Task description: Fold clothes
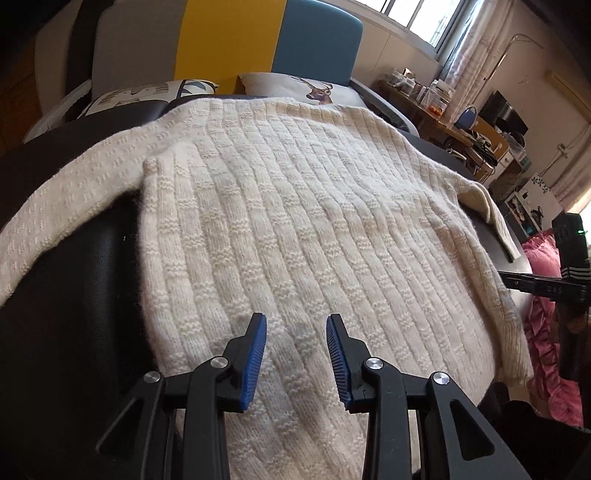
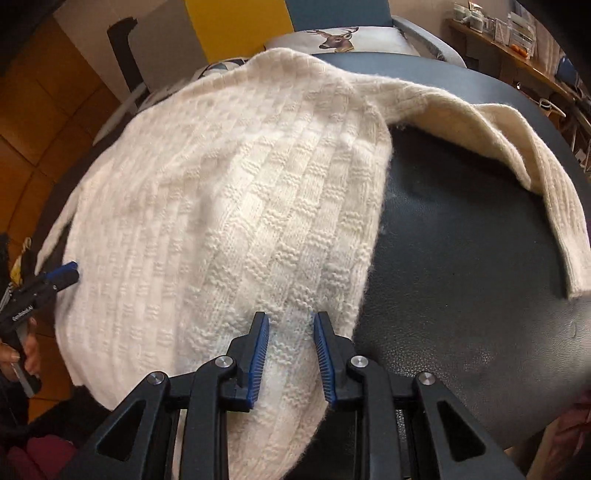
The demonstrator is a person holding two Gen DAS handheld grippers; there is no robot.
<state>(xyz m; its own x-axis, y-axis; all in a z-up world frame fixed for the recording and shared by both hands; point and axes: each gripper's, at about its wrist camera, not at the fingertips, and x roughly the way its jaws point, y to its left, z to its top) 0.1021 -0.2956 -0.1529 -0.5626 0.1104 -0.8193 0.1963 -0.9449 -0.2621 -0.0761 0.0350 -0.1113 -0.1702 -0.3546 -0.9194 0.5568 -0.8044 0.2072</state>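
Top centre of the left view, a yellow panel sits beside a blue headboard, with a deer-print pillow just below. Upper right, bright window, curtain, a cluttered wooden desk. Lower right edge, pink ruffled bedding. Everything rests on a dark leather surface.
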